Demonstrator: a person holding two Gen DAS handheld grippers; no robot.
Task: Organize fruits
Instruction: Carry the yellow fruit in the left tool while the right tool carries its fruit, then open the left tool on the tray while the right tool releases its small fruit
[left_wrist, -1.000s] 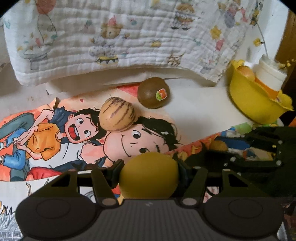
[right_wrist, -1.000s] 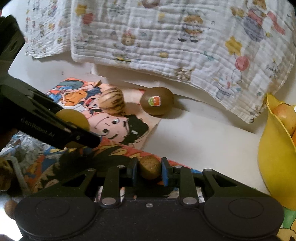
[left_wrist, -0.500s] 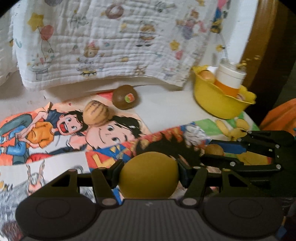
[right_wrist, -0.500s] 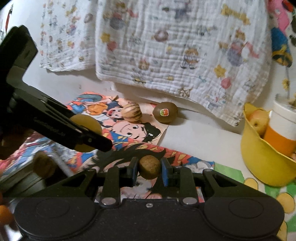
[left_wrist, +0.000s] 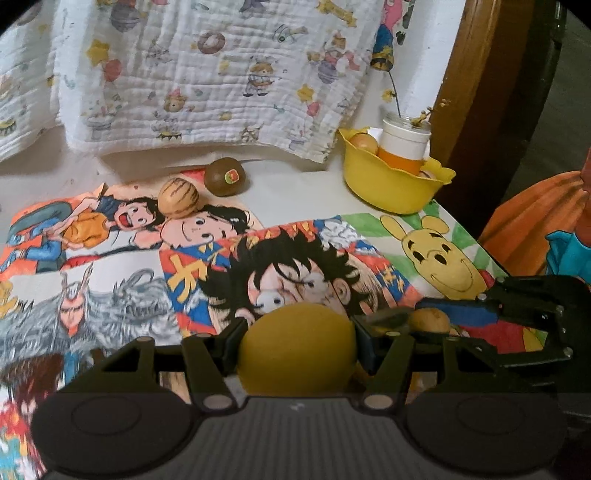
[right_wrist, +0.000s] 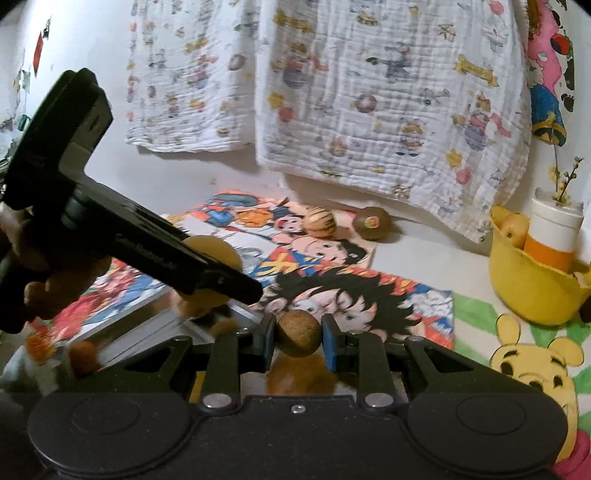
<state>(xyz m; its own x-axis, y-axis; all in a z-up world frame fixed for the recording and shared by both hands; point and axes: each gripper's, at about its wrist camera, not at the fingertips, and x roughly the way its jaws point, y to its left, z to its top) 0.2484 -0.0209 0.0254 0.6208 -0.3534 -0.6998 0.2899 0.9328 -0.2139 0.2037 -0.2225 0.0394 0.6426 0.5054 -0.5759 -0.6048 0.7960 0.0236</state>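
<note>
Clamping a round yellow fruit (left_wrist: 297, 349) between its two black pads, the left gripper (left_wrist: 297, 339) is holding it over the cartoon-printed mats (left_wrist: 295, 258), with the fruit filling the whole gap between the fingers at six o'clock in the left wrist view. Seen from the right wrist, that same gripper is reaching in from nine o'clock, gripped by a hand (right_wrist: 44, 288) at the far left edge, and the yellow fruit is showing behind its near finger. The right gripper (right_wrist: 298, 334) is pressing its blue-faced pads against a small brown fruit (right_wrist: 298, 333), squeezed shut on it at the centre of its own view; from the left wrist it is appearing at four o'clock with the brown fruit at its tips.

Two more fruits are lying on the table near the hanging patterned cloth (left_wrist: 207, 74): a pale striped fruit (left_wrist: 179, 199) sitting on the mat at eleven o'clock in the left view, and a dark brown kiwi (left_wrist: 225, 181) with a sticker just beside it toward one o'clock, resting on the white tabletop (left_wrist: 295, 192). A yellow bowl (left_wrist: 388, 188) is standing at two o'clock, holding an apple-like fruit (left_wrist: 364, 142) and a white and orange cup (left_wrist: 404, 147) with thin twigs sticking up from it
</note>
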